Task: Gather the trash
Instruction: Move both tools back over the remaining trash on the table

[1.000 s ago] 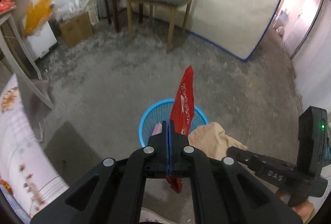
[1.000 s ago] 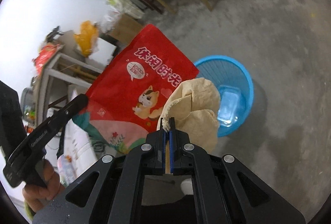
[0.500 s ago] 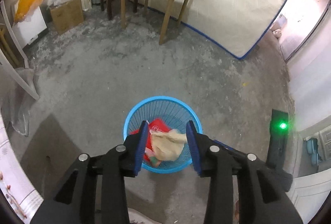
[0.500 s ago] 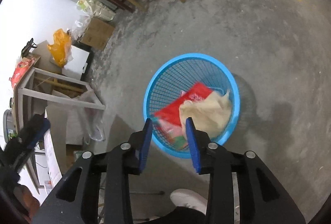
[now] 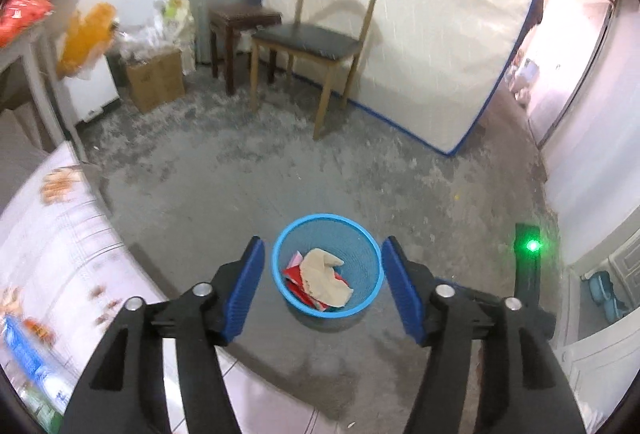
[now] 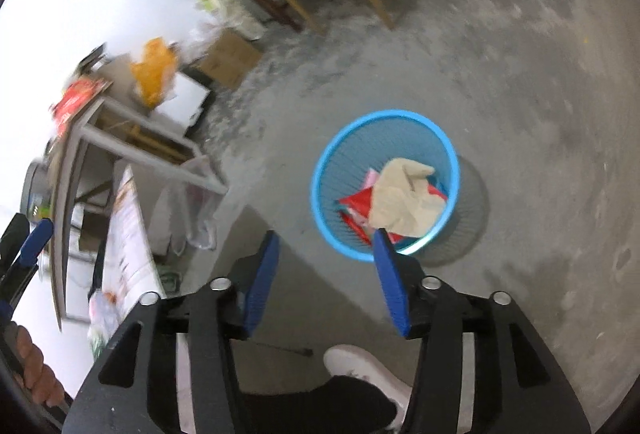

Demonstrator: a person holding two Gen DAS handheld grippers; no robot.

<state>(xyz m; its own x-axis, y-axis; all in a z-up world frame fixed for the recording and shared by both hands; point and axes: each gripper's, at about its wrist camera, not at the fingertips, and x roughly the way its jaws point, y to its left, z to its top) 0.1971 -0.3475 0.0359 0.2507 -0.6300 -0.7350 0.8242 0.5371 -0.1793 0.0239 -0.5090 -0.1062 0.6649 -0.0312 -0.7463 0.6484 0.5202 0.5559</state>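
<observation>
The beige crumpled cloth (image 5: 323, 277) lies on top of the red snack wrapper (image 6: 354, 202), both down inside the blue mesh basket (image 5: 280, 254) on the concrete floor (image 5: 224, 189). That looks like a finished drop. In the left wrist view the basket sits framed between the fingertips, well beyond them. The left gripper (image 5: 322, 288) stands wide with nothing between its pads; its jaws have just been opening. The right gripper (image 6: 325, 276) is spread too and empty, also just opened, the basket ahead past its right finger (image 6: 390, 284). A white shoe (image 6: 360, 366) shows below the fingers.
</observation>
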